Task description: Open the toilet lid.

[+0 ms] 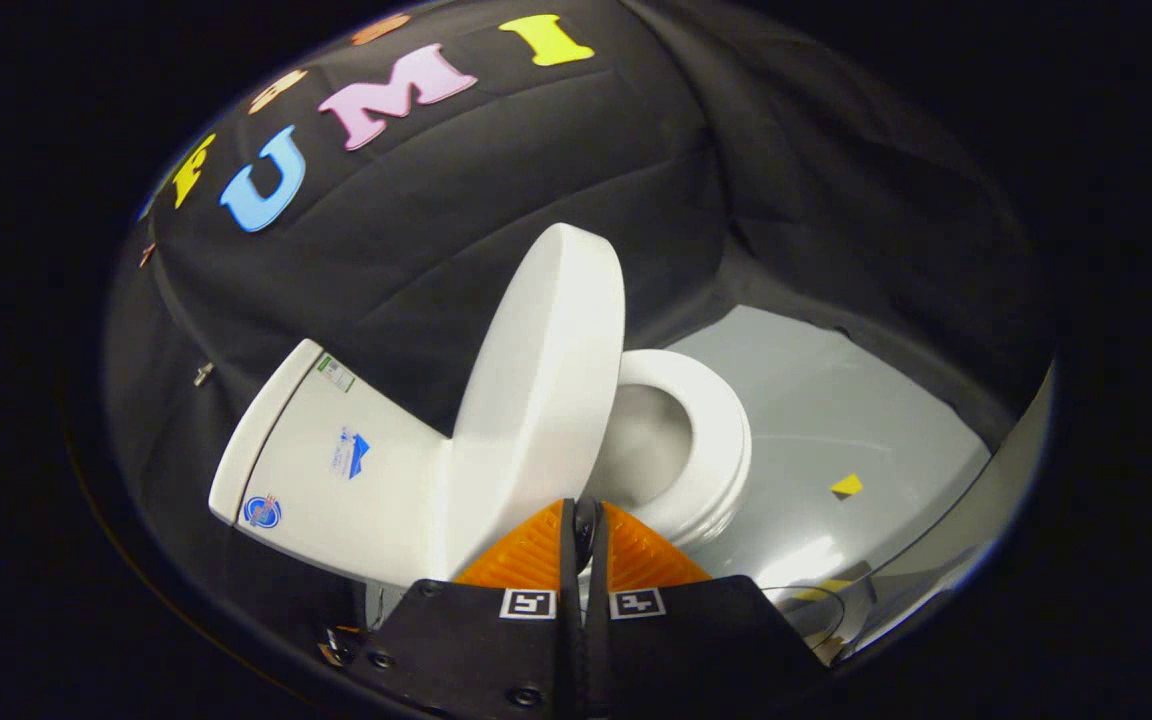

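Gripper (pixel 583 520) closed — tips beside raised toilet lid (pixel 546 380).

Raised lid (pixel 536 390) hides bowl's near side; tank (pixel 336 470) stickers unreadable

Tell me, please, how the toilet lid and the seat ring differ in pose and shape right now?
The toilet lid stands raised beside the tank; the seat ring lies flat on the bowl. The lid is a solid oval panel; the seat ring has an open middle showing the bowl. The lid rises just ahead of the gripper, whose fingers are closed together; the seat ring lies beyond. Both are glossy white.
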`<state>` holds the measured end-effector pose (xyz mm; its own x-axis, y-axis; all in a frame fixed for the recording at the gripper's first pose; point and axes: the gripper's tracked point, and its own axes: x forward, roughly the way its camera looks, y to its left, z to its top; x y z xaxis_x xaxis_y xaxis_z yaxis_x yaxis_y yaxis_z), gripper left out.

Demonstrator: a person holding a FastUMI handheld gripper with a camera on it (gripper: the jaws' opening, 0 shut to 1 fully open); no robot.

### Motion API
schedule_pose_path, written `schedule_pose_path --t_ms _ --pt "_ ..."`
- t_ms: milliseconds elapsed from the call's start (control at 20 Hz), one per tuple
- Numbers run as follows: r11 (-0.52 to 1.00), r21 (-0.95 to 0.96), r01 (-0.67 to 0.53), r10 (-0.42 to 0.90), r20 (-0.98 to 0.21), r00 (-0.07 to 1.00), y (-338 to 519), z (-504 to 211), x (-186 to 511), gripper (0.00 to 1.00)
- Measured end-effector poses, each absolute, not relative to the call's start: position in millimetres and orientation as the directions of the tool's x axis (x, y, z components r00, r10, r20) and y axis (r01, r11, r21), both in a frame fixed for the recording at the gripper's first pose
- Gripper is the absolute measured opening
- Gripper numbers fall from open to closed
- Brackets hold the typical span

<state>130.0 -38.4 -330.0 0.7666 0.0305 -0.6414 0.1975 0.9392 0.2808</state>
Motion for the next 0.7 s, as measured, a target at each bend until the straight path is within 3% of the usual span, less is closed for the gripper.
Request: schedule_pose_path --t_ms 350,700 --pt "0.980 0.170 0.106 0.016 -0.592 0.806 22.4 -282.7 134.7 0.05" --pt "0.994 0.090 -0.057 0.096 -0.527 0.845 104.1 -249.3 135.9 0.05"
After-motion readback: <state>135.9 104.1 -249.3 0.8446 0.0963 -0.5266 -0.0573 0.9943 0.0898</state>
